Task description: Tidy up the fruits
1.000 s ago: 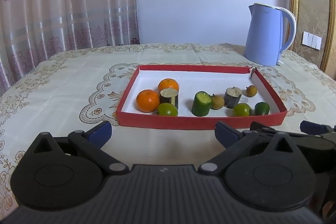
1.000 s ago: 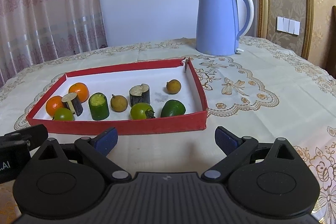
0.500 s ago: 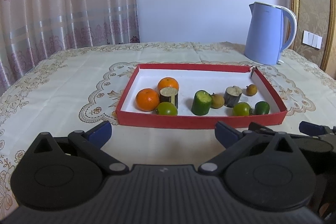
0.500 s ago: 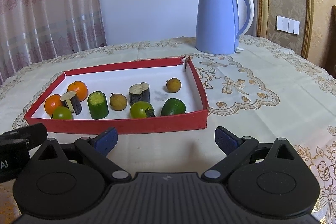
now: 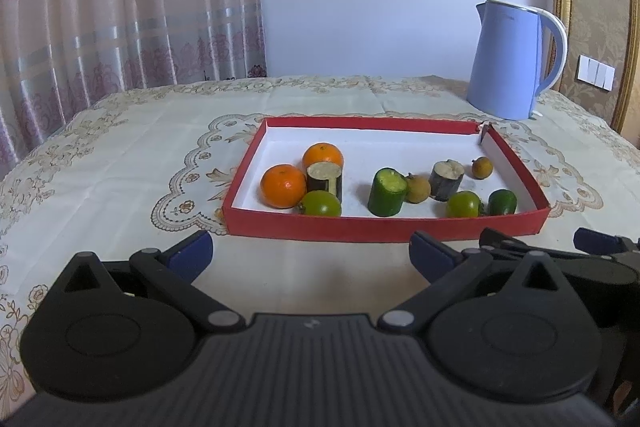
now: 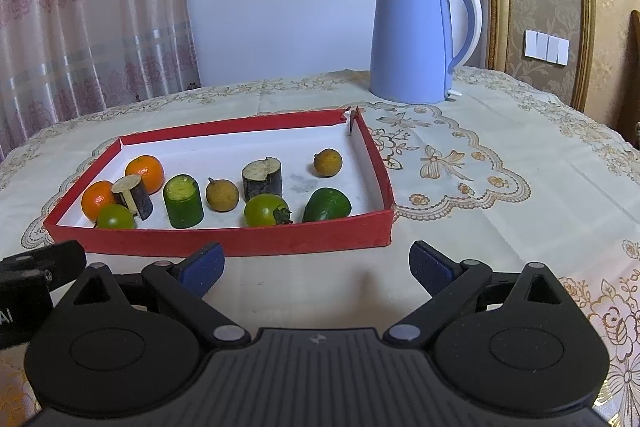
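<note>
Both tools spread wide, empty, near the counter's front edge; shallow red cardboard tray (image 6: 224,241) straight ahead, right tool (image 6: 316,265) nearer its green fruit (image 6: 327,205).

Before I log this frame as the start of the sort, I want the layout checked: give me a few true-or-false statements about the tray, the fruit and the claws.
1. Two oranges lie at the left end of the red tray. True.
2. The left claw holds an orange. False: it is open and empty, short of the tray.
3. The blue kettle stands inside the tray. False: it stands on the tablecloth beyond the tray's far right corner.
4. The cucumber piece stands upright. True.
5. The right claw is open. True.
</note>
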The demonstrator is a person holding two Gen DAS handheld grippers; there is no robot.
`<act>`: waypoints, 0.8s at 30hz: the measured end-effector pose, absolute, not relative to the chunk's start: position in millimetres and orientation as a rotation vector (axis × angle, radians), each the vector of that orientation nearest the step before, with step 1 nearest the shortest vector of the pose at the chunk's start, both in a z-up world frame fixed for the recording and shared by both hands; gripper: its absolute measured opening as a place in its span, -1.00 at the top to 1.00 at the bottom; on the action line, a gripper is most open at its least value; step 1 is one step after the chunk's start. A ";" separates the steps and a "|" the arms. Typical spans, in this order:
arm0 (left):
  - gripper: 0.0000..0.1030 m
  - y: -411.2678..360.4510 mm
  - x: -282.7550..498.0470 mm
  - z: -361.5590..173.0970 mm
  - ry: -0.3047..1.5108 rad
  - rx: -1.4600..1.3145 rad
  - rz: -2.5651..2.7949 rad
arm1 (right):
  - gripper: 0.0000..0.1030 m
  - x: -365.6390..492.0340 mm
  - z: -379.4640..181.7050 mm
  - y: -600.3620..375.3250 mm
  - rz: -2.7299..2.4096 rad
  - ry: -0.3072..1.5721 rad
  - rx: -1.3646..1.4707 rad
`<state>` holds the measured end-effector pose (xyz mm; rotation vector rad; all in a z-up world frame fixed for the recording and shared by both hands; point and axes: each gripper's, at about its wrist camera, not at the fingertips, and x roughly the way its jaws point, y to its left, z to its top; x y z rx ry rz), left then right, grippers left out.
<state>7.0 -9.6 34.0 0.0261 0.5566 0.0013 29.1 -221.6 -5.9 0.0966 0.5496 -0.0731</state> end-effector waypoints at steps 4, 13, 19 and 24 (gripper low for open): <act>-1.00 -8.7 7.6 33.8 0.557 0.027 0.003 | -0.93 30.2 -6.8 -220.8 -0.072 0.555 0.092; -1.00 -6.7 6.6 33.1 0.548 0.019 -0.029 | -0.93 32.4 -9.5 -217.2 -0.065 0.562 0.077; -1.00 -4.6 8.8 30.6 0.568 -0.002 -0.039 | -0.93 33.8 -10.2 -217.2 -0.062 0.567 0.074; -1.00 -6.4 6.8 30.3 0.556 0.013 -0.032 | -0.93 33.4 -10.5 -215.4 -0.062 0.562 0.065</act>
